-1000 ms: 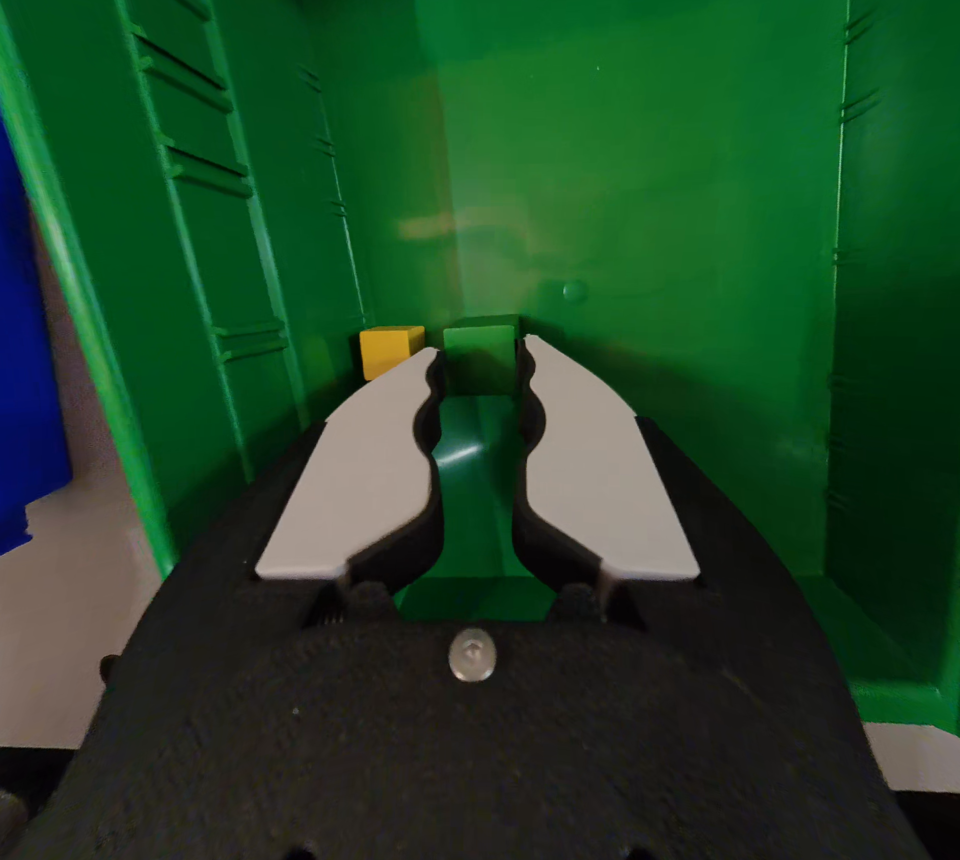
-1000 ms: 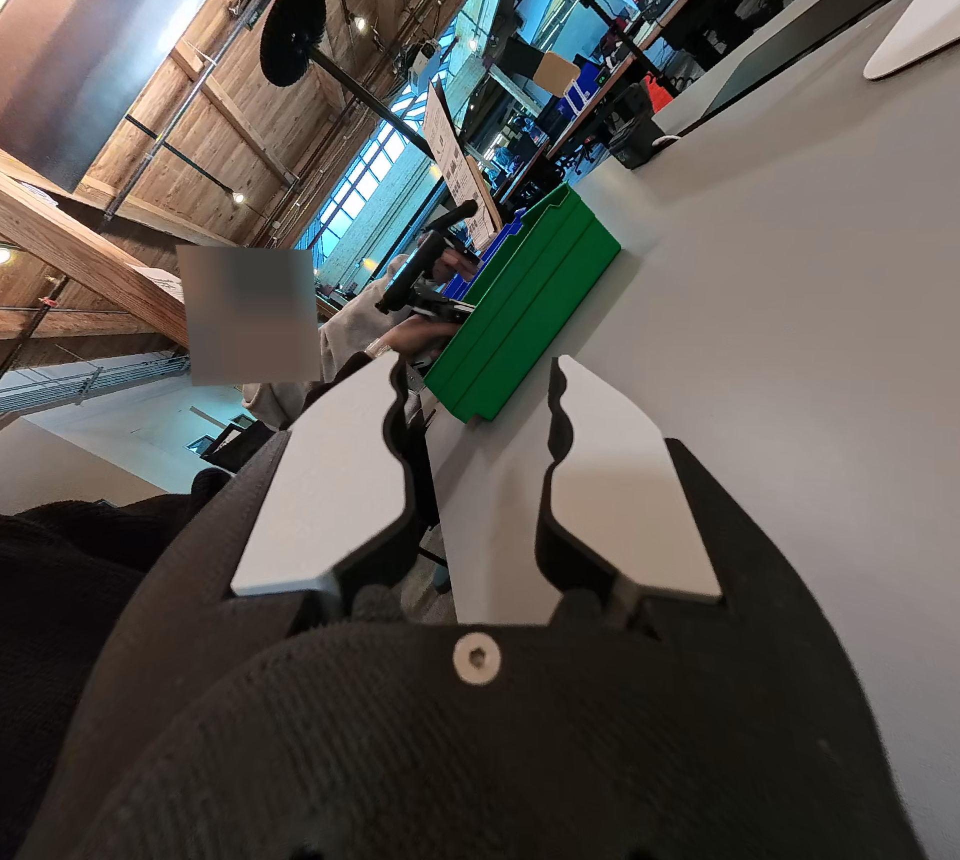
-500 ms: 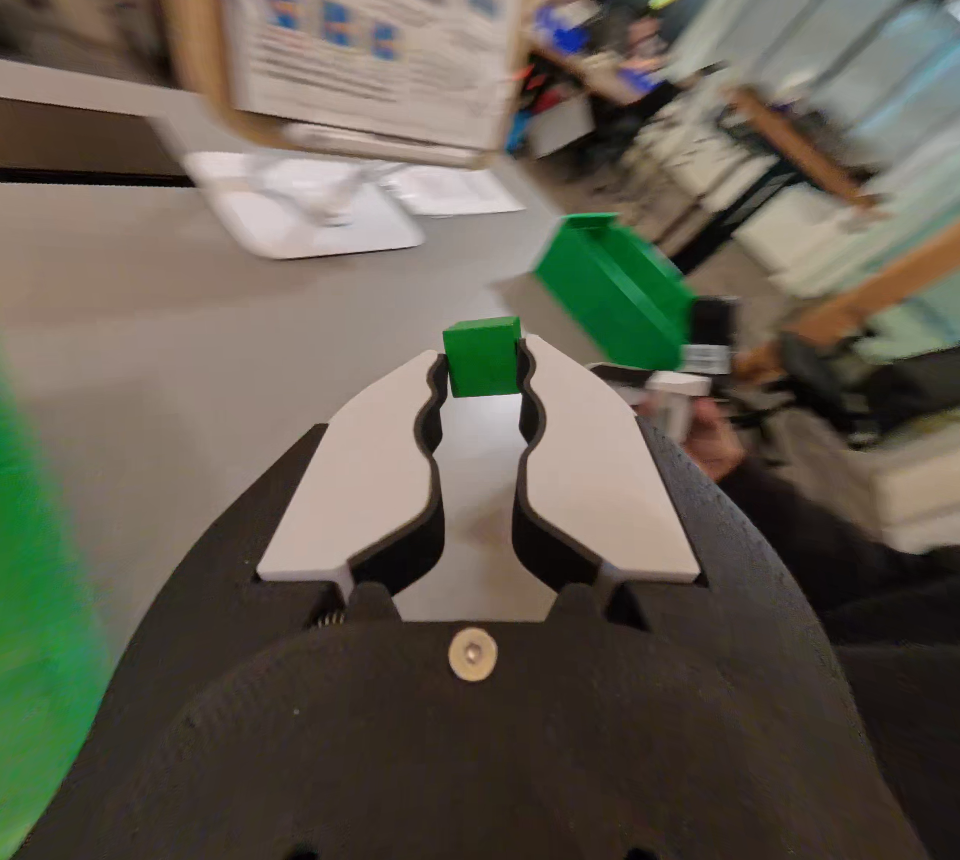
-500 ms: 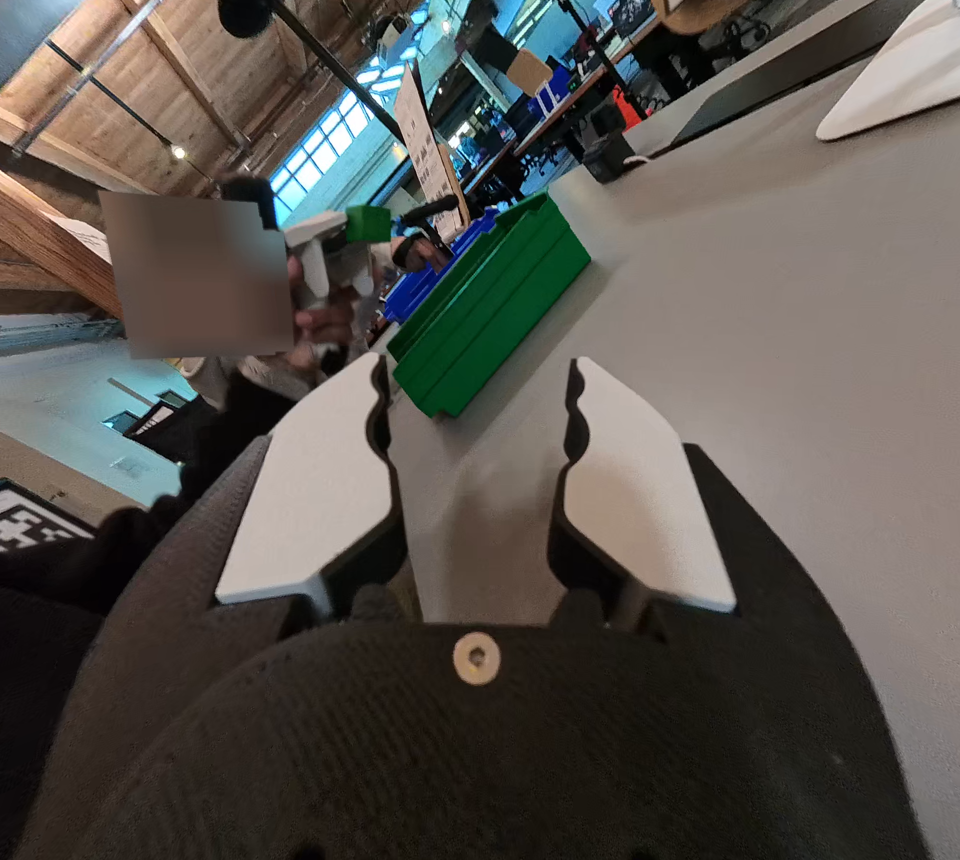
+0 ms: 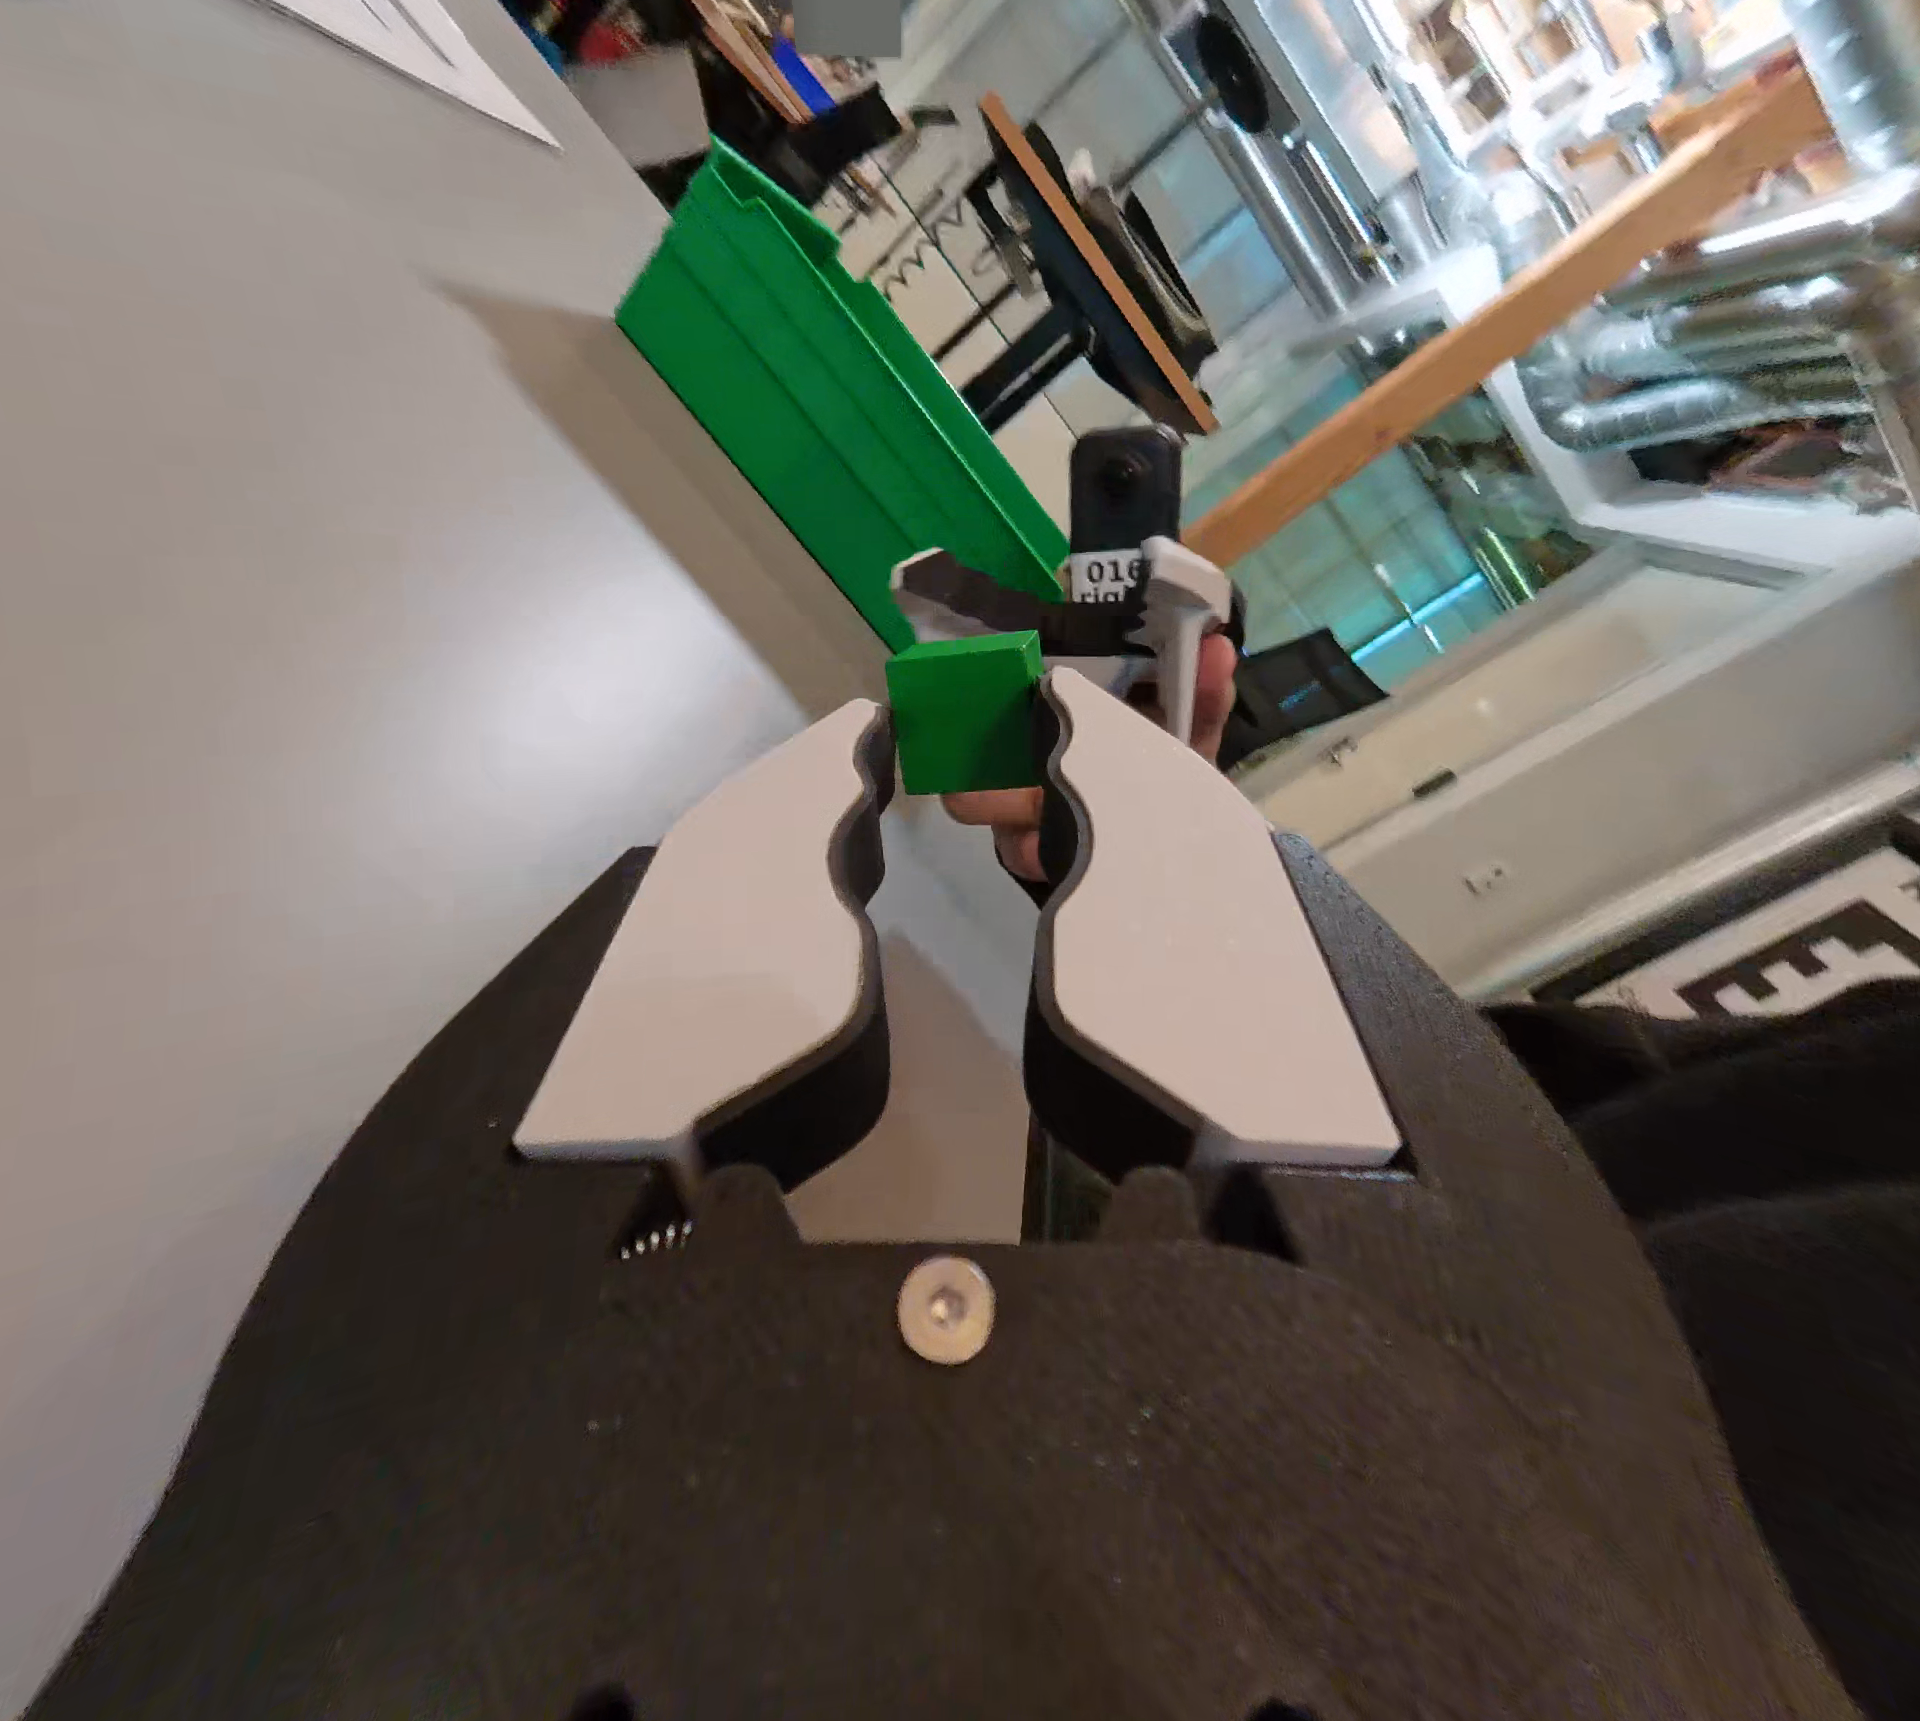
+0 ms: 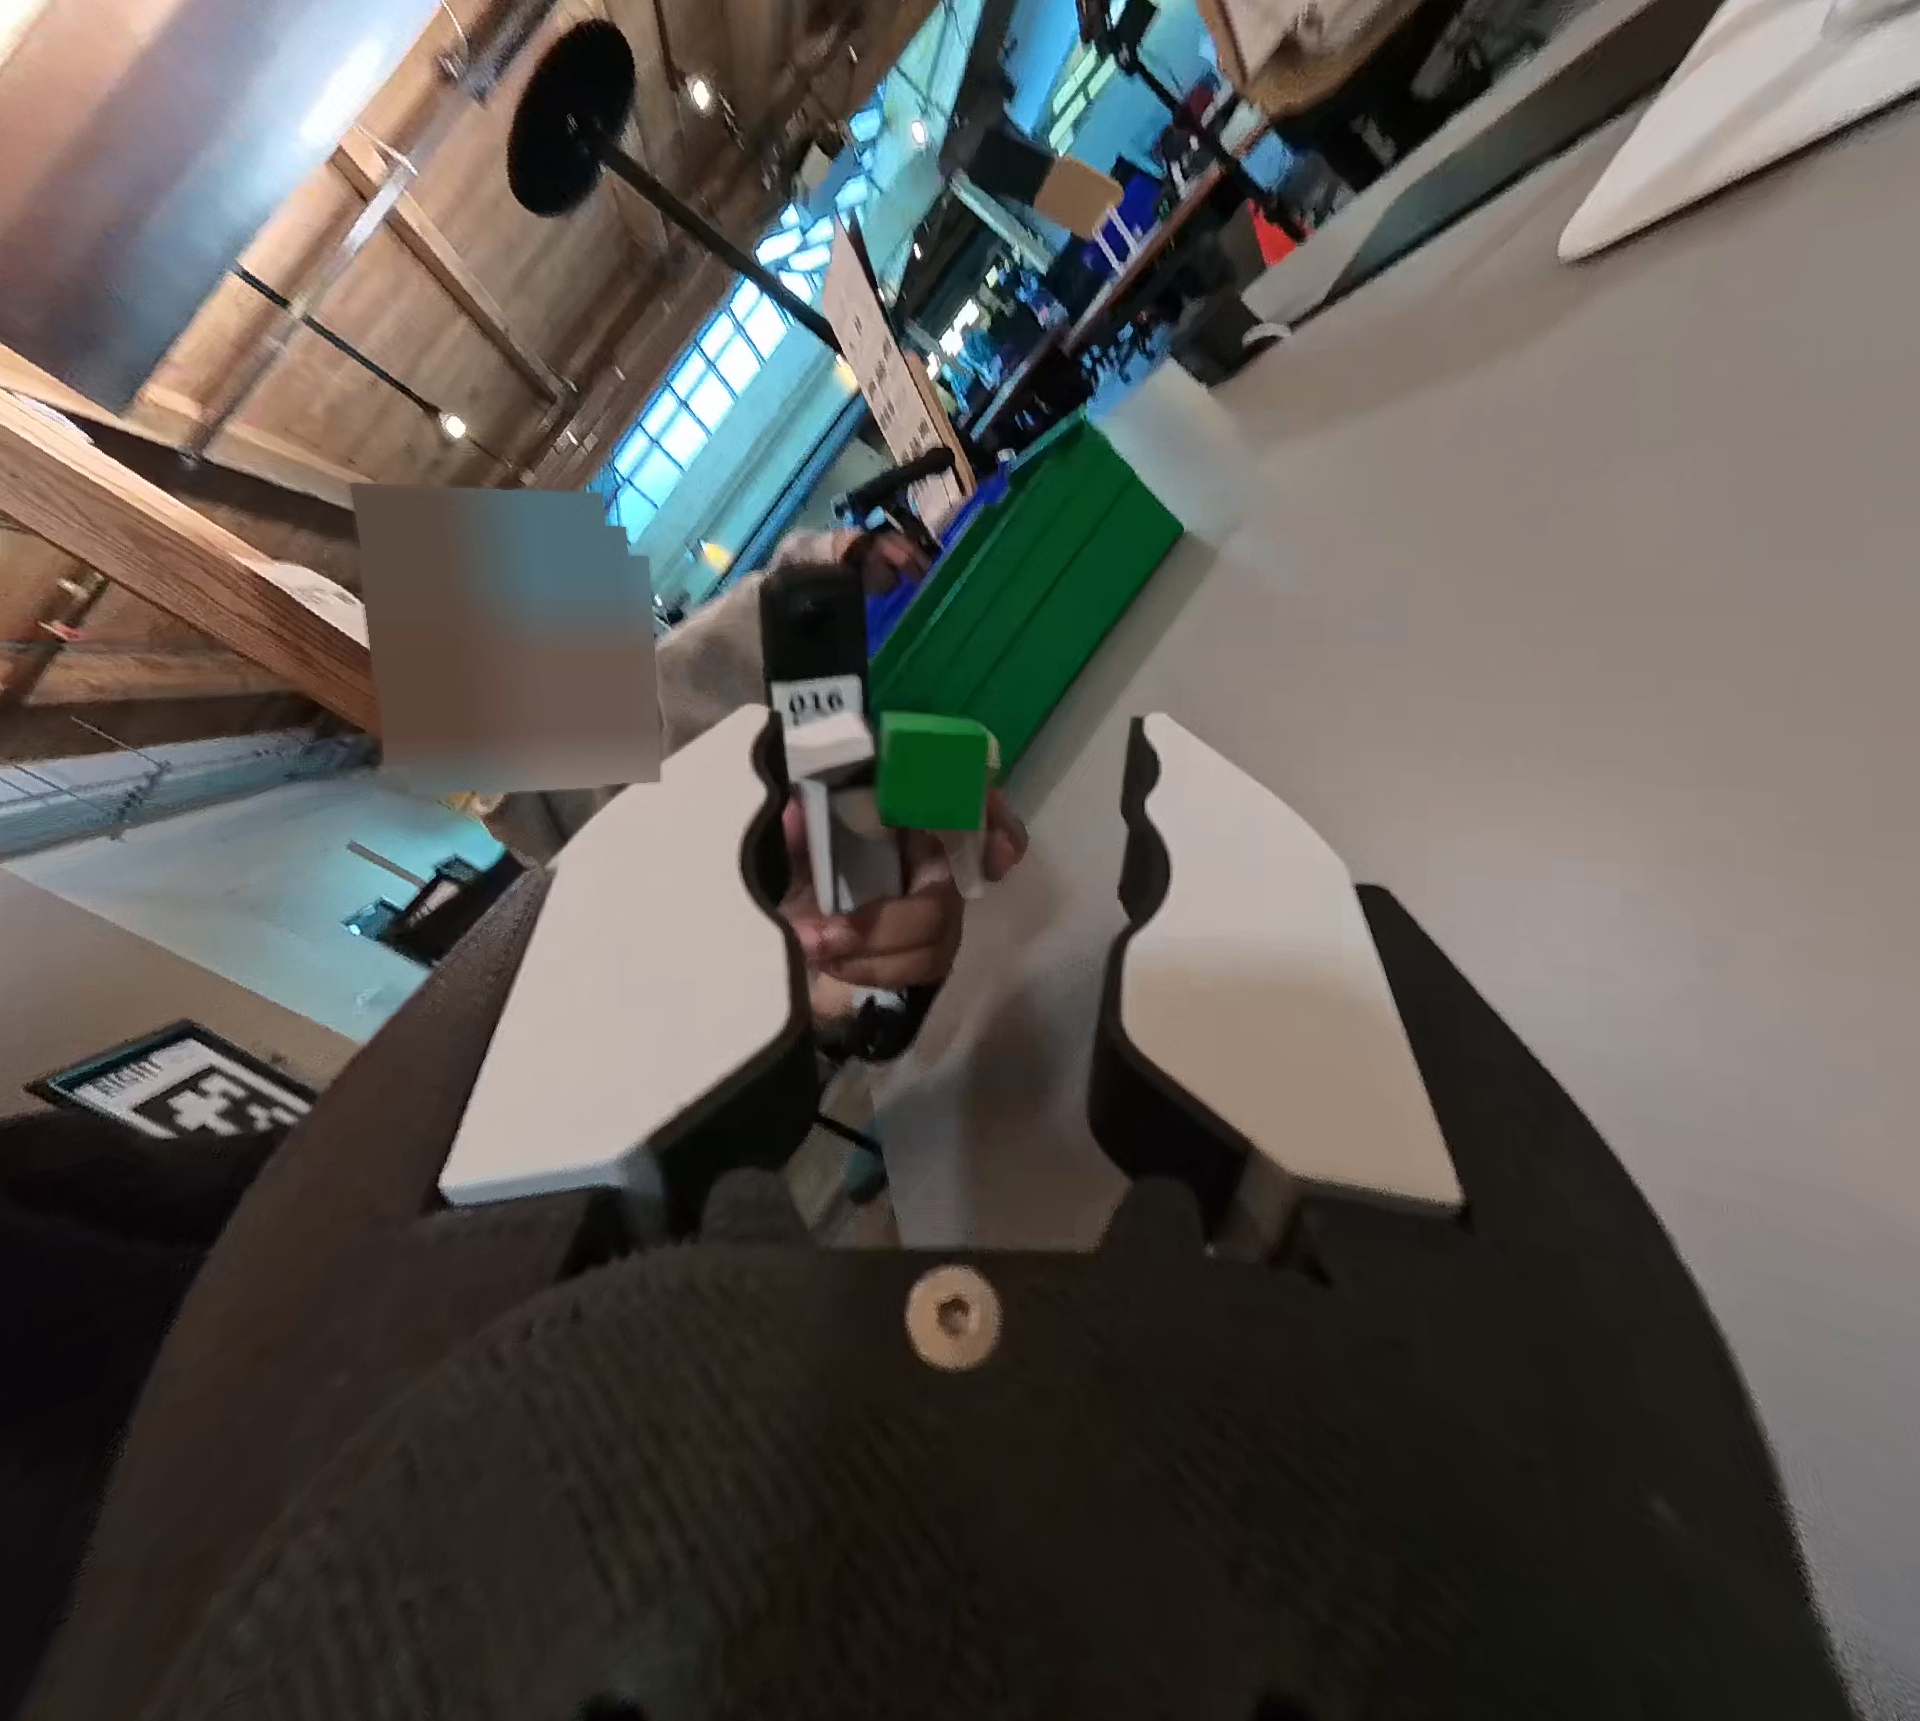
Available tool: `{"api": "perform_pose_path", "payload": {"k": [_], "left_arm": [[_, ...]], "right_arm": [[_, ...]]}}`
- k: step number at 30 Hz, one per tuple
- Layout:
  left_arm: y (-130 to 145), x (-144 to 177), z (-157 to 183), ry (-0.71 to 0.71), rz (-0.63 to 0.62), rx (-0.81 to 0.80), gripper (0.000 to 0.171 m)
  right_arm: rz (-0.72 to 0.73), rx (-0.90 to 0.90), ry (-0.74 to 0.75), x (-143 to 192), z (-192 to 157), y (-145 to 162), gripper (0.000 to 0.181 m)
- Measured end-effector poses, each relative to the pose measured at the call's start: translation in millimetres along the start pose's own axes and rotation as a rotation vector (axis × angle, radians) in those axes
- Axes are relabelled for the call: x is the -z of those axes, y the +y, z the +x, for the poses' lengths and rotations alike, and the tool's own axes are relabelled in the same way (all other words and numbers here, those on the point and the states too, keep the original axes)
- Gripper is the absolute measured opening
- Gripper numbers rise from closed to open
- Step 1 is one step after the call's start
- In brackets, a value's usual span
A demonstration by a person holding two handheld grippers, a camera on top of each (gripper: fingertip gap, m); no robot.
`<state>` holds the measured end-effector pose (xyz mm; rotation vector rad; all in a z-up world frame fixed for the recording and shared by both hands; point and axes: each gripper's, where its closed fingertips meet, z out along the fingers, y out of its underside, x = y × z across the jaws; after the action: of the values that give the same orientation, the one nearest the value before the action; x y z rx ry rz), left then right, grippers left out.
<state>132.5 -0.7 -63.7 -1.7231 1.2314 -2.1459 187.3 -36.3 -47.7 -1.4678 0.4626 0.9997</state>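
The left gripper (image 5: 966,736) is squeezed tight on a little green block (image 5: 961,715), holding it by two sides right at the fingertips. It is up in the air, above the grey table (image 5: 312,632) and touching nothing else. The right gripper (image 6: 951,788) faces it with its fingers wide apart and nothing in them. In the right wrist view the block (image 6: 928,772) sits in the gap between those open fingers, but farther off, not yet touched. In the left wrist view the right gripper (image 5: 1049,606) shows just behind the block, open, with a hand (image 5: 1205,695) around its handle.

A green bin (image 5: 831,393) lies on the table behind the right gripper, near the table's edge. Another green bin (image 6: 1023,606) sits behind the left gripper, with something blue beside it.

I think the block is being passed from one gripper to the other. To do it well, the open fingers should slide over the two bare sides of the block, not the sides already held. They should close flat and square, and the left one should let go only after that. The block is held just by its tip, so a bump could knock it loose.
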Motion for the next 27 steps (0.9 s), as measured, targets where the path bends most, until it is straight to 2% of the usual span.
{"api": "perform_pose_path", "payload": {"k": [3, 7, 12, 18, 27], "left_arm": [[-7.8, 13.9, 1.1, 0.014, 0.046, -0.006, 0.027], [-13.7, 22.2, -0.5, 0.048, 0.069, 0.038, 0.027], [-10.5, 28.0, 5.3, 0.060, 0.072, 0.032, 0.027], [1.7, 25.4, 2.2, 0.042, 0.043, 0.020, 0.027], [7.2, 19.0, 1.5, 0.059, 0.028, 0.057, 0.027]], "right_arm": [[-0.049, 0.006, 0.021, -10.0, 0.4, 19.1, 0.059], [-0.052, 0.023, 0.027, -21.5, -3.9, 27.9, 0.046], [-0.103, 0.016, 0.003, -32.8, -11.1, 41.3, 0.051], [-0.137, 0.000, -0.020, -47.8, -11.9, 49.0, 0.047], [-0.164, -0.030, -0.018, -46.7, -6.5, 51.0, 0.046]]}}
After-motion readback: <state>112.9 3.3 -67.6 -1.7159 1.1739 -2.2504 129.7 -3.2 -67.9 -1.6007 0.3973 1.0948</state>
